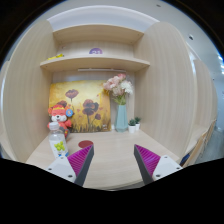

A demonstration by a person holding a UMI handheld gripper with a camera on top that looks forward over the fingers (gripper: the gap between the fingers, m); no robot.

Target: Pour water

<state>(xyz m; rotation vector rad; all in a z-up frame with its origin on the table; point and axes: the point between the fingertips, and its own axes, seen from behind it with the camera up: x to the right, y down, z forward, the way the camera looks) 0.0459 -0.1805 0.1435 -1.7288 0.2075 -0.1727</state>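
My gripper is open, and nothing stands between its two magenta pads. It hovers over a light wooden tabletop. A small dark red dish or cup sits on the table just ahead of the left finger. No water vessel is clearly visible.
At the back of the table stand a blue vase with flowers, a small potted plant, and a toy figure with a bottle at the left. A floral picture leans on the back wall. A shelf above holds small items.
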